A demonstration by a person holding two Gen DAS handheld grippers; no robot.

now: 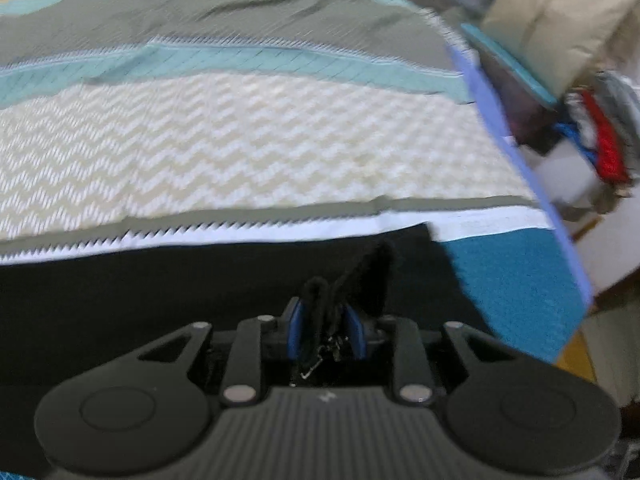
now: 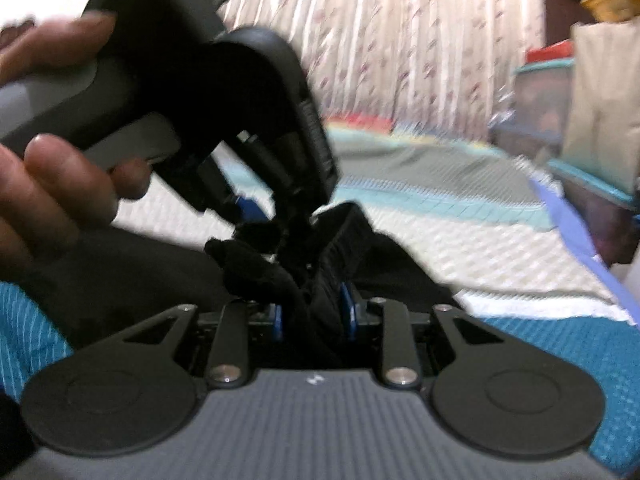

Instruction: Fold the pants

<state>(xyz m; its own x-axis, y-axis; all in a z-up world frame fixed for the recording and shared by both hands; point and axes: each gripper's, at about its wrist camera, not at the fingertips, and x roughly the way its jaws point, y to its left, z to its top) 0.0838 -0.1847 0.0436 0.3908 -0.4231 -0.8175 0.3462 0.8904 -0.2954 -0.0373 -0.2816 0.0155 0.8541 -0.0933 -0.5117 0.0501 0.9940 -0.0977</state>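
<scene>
The black pants (image 1: 200,280) lie across the near part of a bed. My left gripper (image 1: 326,320) is shut on a bunched fold of the pants between its blue pads. In the right wrist view my right gripper (image 2: 312,312) is shut on another bunch of the black pants (image 2: 280,264). The left gripper (image 2: 256,208) shows there too, held by a hand just above and left of the right gripper, pinching the same raised cloth.
The bed is covered with a patterned spread (image 1: 240,148) in cream zigzag, teal and olive bands, with a blue cloth (image 1: 516,280) at its right edge. Bags and boxes (image 1: 560,32) stand beyond the bed's right edge. A curtain (image 2: 400,40) hangs behind.
</scene>
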